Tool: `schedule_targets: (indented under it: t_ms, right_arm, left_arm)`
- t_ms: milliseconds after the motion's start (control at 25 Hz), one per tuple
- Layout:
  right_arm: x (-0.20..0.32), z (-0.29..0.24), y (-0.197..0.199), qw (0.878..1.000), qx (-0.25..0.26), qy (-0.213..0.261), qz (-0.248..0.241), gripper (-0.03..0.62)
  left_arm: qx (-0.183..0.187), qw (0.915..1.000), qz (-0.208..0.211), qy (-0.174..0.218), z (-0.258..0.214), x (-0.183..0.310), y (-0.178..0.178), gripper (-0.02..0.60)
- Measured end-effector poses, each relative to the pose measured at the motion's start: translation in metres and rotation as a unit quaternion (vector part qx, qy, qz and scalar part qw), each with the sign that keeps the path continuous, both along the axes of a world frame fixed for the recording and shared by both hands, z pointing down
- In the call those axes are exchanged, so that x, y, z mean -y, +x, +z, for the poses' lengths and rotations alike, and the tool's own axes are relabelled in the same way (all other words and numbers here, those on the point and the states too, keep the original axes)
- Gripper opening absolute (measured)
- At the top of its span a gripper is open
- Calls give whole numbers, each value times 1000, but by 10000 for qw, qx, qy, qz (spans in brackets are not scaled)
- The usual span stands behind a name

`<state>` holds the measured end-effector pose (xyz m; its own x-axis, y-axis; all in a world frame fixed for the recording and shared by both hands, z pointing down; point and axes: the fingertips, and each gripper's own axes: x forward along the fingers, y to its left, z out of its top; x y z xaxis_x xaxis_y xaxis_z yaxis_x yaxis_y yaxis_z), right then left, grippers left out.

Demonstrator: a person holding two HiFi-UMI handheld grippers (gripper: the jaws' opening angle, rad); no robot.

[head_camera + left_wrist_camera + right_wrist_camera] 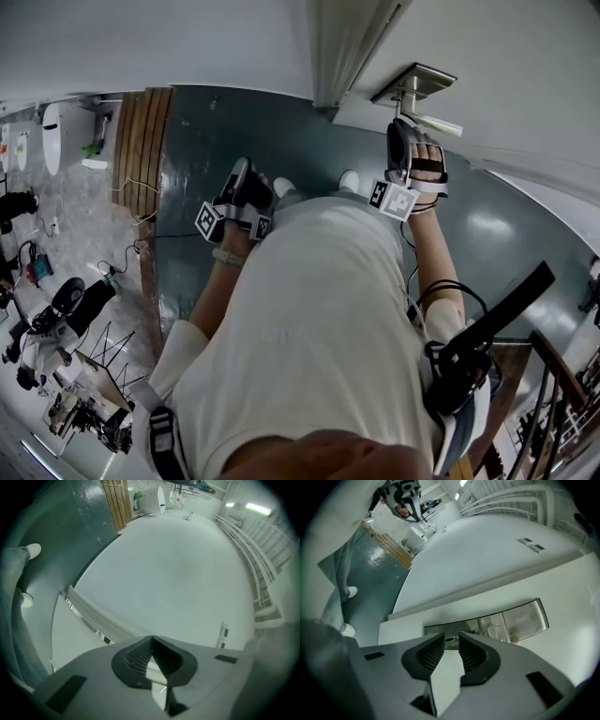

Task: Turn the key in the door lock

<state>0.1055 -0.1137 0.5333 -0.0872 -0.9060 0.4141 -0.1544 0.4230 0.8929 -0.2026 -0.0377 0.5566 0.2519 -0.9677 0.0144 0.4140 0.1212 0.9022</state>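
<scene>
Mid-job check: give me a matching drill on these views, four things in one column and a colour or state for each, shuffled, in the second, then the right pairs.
Column one:
1. left gripper
2. right gripper
3. lock plate
4. floor

Column two:
A. dark green
B. jaws apart
C. shiny metal
D. jaws together, nothing between them

Pairs: 1-D, 2-B, 3-C, 4-A
</scene>
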Motion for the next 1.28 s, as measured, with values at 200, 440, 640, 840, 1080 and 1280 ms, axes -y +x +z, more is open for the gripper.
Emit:
schedule_targets:
  t_ms: [200,440,640,840,1080,1280]
  right_arm:
    - [5,13,21,9804,1739,-584,717,94]
    - [19,13,16,9018,3912,-1074,1491,95]
    - [40,16,21,8435,4921,-963,1928,83]
    - [42,18,25,7464,6149,-967,2354,60]
    - [44,16,23,5151,8079,-1435,2479,55]
    - [42,12,20,2952,9099,-1777,2308,54]
  left_arm:
    - [-30,10000,-58,-20,7,-4,-1,8]
    - [-1,10000,-90,-13,5,-5,-3,8]
    - [14,9999,-102,-13,4,-7,-1,8]
    - [26,9999,-121,-27,4,-8,-3,8]
    - [80,9999,-105,-23,4,-8,-5,8]
    - [88,9999,-139,-49,1,-8,-8,8]
